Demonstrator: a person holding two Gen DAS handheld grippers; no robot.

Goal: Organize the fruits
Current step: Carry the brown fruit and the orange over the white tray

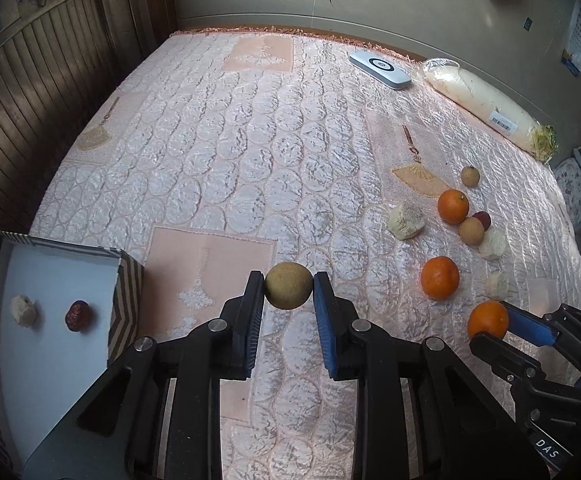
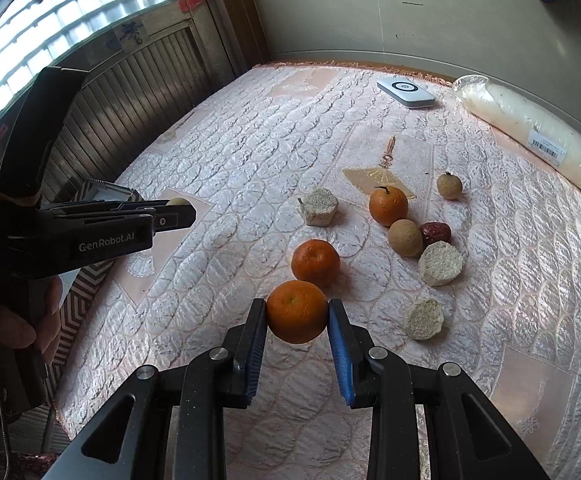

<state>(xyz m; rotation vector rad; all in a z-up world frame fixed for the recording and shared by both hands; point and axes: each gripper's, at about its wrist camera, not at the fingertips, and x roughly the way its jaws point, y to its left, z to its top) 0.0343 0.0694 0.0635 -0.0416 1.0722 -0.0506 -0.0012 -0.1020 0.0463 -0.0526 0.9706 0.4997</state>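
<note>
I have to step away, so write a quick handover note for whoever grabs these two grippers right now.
Left gripper: shut on a longan, held above the quilted cover near the striped box.
Right gripper: shut on a mandarin.
Done: the box holds one red date and one pale spongy chunk.
Left on the cover: two mandarins, two longans, a red date and three pale chunks.
Not part of the sorting, I think: wrapped daikon and white device by the wall.
</note>
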